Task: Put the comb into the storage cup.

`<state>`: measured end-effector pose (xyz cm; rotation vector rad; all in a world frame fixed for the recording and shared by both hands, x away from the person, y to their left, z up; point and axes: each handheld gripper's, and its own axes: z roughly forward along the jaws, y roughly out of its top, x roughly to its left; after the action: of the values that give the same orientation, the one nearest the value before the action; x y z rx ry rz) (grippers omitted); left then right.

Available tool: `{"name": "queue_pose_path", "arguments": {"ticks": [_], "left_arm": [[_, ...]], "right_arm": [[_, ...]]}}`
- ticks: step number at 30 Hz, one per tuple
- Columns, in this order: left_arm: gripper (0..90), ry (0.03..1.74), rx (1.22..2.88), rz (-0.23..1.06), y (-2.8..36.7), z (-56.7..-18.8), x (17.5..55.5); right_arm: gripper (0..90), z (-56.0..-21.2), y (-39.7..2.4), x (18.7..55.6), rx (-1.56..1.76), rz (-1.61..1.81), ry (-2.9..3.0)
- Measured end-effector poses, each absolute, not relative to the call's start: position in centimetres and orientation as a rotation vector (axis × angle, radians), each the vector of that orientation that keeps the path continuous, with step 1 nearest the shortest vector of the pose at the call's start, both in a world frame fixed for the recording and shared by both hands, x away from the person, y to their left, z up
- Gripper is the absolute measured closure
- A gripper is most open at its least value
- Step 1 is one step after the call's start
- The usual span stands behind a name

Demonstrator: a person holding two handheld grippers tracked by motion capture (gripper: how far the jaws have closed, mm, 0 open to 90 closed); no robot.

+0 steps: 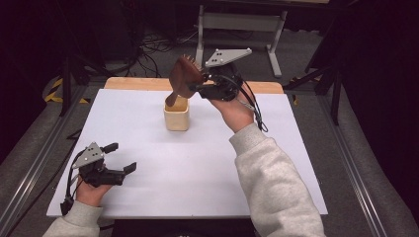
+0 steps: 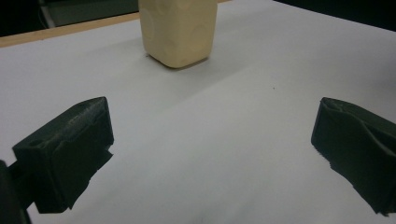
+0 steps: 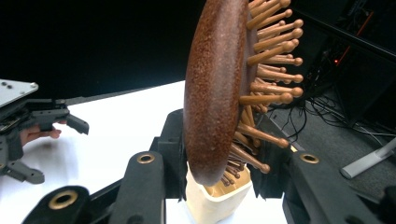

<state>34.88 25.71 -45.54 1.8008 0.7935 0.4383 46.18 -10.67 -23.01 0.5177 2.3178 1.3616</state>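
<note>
One hairbrush (image 1: pixel 184 76), one cup (image 1: pixel 177 114), two grippers. Hairbrush: brown wood, oval head with speckled rounded back, many thin wooden pins with small ball tips. Held tilted above the cup, handle end down inside the cup opening, pins toward the far side in the high view. Cup: pale cream, squarish with rounded corners, smooth matte walls, standing upright on the white flat surface (image 1: pixel 197 173) near its far edge. Right gripper (image 1: pixel 197 85): black jaws closed on the head of the hairbrush, one on each side. Left gripper (image 1: pixel 123 158): black jaws wide open, nothing between them, low over the surface at the near left corner, well apart from the cup.
</note>
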Motion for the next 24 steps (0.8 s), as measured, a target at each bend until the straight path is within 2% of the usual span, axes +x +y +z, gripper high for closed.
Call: {"name": "queue_pose_path", "arguments": {"ticks": [24], "left_arm": [[0.2, 0.784, 1.815, 0.45, 25.5, -45.6, 34.8]], "right_arm": [[61.9, -24.8, -9.9, 48.7, 0.609, 1.315, 2.348]]}}
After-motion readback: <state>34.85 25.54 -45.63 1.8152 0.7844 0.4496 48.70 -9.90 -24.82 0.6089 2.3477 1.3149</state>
